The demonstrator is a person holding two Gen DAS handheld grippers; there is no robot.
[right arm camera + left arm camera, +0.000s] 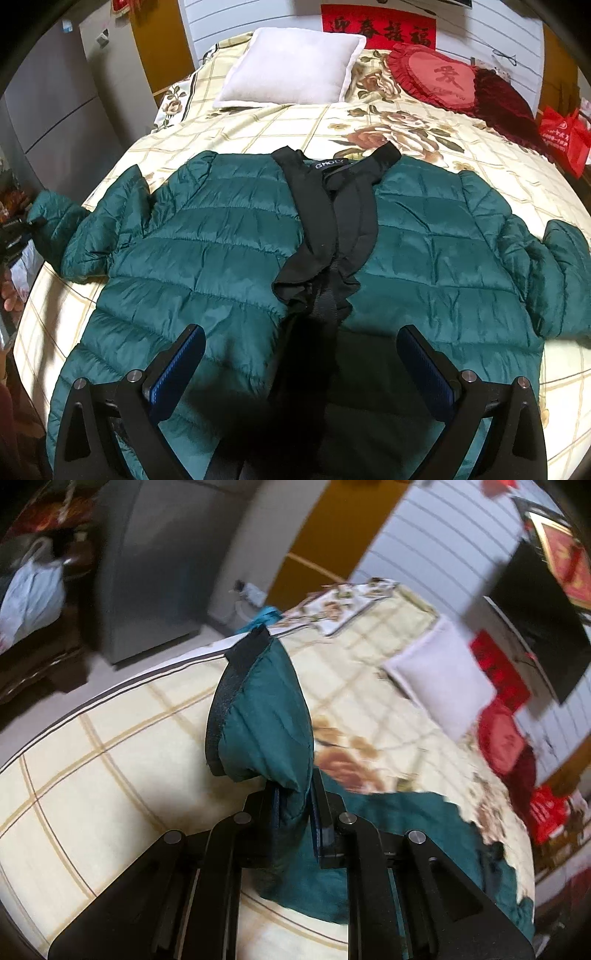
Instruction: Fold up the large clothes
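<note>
A dark green puffer jacket (221, 236) with a black lining and collar lies spread front-up on the bed (280, 122), sleeves out to both sides. My left gripper (293, 797) is shut on the jacket's left sleeve end (262, 716), with its black cuff sticking up above the fingers. That sleeve end shows at the far left edge of the right wrist view (51, 218). My right gripper (301, 354) is open and empty, hovering over the jacket's lower front near the hem.
A white pillow (291, 66) and a red heart cushion (439, 77) lie at the head of the bed. A red bag (565, 136) stands at the right. A grey cabinet (155, 568) stands beyond the bed's left edge.
</note>
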